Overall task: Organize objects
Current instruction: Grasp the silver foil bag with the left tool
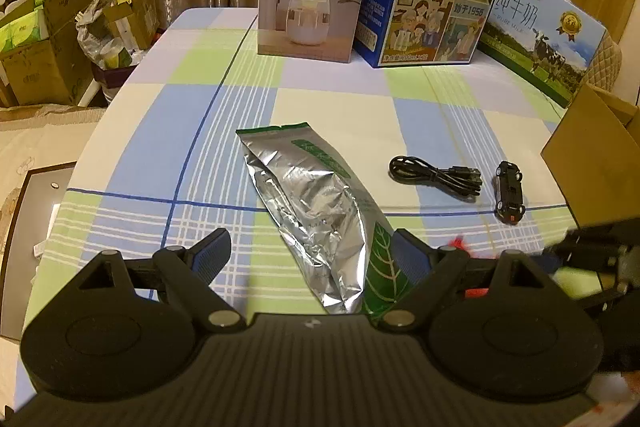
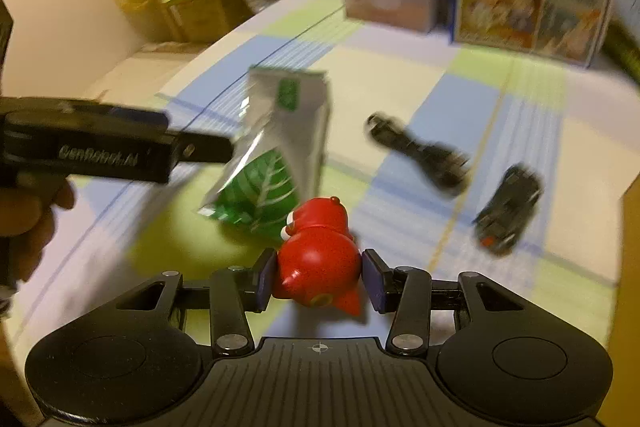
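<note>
Two grippers are in play above the checked tablecloth (image 1: 168, 147). The right gripper (image 2: 318, 277) is closed on a red toy figure (image 2: 318, 259), its blue pads (image 2: 266, 277) pressed against the toy's rounded sides; the toy sits near the pad tips rather than deep between them. The left gripper (image 1: 310, 259) is spread wide and holds nothing, its jaws set on either side of the near end of a silver foil pouch (image 1: 316, 211) with a green leaf print.

The pouch lies flat near the middle of the cloth. To its right lie a coiled black USB cable (image 1: 436, 177) and, further right, a black toy car (image 1: 509, 193). A brown cardboard box (image 1: 596, 163) is seen at the right edge, judged to be the likely destination.

The main risk is judged to be slippage: the toy's surface is smooth, glossy and curved, so it could squirt out of the pads if the grip is eased or the gripper is swung sharply, and the right view is blurred, which suggests quick motion. The pouch is crinkled and limp, so a pinch at one end may let it fold or slide free. The two grippers are close together, so a collision is possible.
</note>
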`<state>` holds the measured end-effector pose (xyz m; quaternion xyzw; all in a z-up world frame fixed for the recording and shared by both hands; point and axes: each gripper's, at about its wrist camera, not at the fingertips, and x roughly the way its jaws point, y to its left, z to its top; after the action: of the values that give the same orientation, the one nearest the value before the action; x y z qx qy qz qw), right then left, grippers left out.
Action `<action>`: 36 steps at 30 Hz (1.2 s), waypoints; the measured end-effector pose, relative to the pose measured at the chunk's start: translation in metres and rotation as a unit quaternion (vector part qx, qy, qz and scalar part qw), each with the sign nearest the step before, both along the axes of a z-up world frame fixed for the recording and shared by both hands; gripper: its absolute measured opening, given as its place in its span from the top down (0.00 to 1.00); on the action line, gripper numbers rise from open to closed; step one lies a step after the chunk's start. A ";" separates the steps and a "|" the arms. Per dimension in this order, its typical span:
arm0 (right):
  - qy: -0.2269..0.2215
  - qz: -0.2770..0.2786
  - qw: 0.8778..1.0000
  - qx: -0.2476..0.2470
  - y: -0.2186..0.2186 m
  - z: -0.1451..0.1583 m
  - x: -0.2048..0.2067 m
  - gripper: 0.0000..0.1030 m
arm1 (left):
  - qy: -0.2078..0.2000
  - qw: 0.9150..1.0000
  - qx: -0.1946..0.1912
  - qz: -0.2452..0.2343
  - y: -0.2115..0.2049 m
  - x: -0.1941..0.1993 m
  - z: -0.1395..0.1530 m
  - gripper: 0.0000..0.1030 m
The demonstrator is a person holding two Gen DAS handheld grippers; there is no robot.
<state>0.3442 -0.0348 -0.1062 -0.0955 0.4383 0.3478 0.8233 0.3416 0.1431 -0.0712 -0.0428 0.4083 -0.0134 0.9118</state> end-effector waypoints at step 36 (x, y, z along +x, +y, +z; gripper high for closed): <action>-0.023 -0.073 0.997 0.015 -0.016 -0.014 0.029 0.58 | 0.021 0.999 -0.028 0.005 -0.014 0.039 -0.038 0.18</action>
<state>0.3730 -0.0512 -0.1197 -0.0590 0.4199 0.2908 0.8577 0.3804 0.1287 -0.1088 -0.0703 0.4270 -0.0197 0.9013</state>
